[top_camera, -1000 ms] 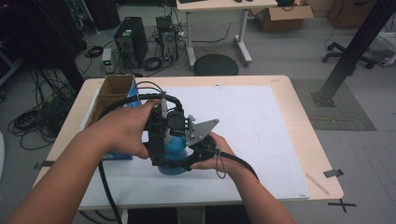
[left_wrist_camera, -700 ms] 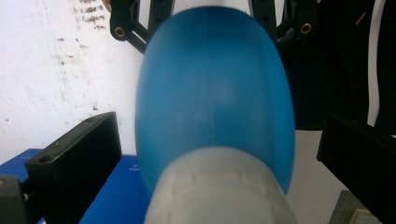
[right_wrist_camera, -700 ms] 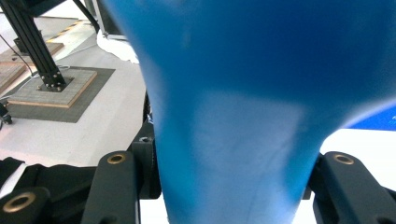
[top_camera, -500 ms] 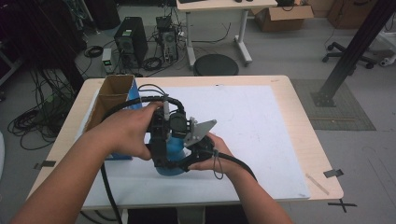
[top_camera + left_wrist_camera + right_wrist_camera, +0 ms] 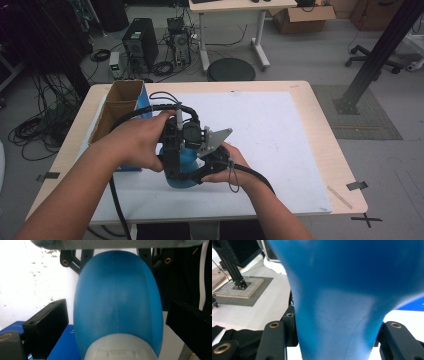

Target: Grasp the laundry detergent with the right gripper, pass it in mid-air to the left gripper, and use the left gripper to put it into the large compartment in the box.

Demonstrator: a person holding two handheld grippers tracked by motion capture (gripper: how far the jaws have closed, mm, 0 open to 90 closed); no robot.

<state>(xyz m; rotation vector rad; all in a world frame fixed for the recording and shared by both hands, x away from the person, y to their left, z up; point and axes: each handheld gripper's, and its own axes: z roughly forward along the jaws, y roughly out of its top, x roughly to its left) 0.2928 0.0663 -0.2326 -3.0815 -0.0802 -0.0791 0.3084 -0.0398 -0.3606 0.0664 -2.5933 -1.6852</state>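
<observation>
Nearest me, my two forearms come in over the front edge of the worktop and meet above its white sheet, where I have a blue bottle standing on the sheet just left of centre. My right hand-held gripper is clenched on the bottle: in the right gripper view its black jaws press against both sides of the narrow blue waist. My left hand-held gripper comes down on the bottle from above; in the left gripper view the blue body and its whitish cap end sit between the two jaws, which have just been closing in, with a gap showing on each side, so I read it as released, not yet pressing. Just left of the bottle, a flat blue thing lies on the sheet. Beyond that, an open cardboard box stands at the worktop's far left corner.
</observation>
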